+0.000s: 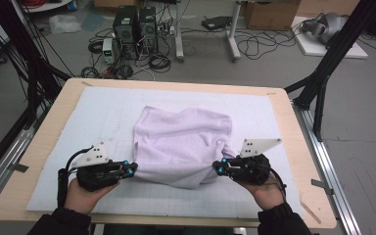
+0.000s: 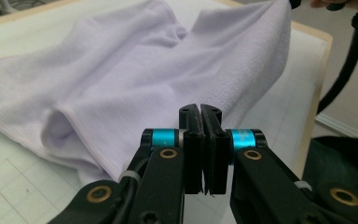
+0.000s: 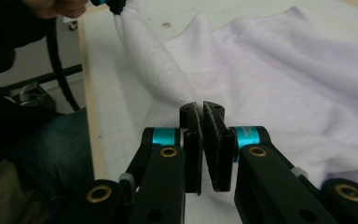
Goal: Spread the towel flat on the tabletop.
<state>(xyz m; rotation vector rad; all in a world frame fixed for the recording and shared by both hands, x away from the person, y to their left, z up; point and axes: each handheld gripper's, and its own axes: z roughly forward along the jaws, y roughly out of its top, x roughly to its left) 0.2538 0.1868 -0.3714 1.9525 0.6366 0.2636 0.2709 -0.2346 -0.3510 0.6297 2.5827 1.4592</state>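
A pale lilac towel lies bunched in the middle of the white gridded mat. My left gripper is at the towel's near left corner and my right gripper at its near right corner. Each is shut on a pinch of the cloth. In the left gripper view the jaws meet on the towel, whose edge stretches up to the other gripper. In the right gripper view the jaws clamp a rolled edge of the towel, which runs to the left gripper. The near edge hangs raised off the mat between them.
The mat covers a wooden table with a rim showing all round. Black frame posts stand beside the table on the right and left. Computer towers and cables lie on the floor beyond the far edge. A knee in jeans is below the table's near side.
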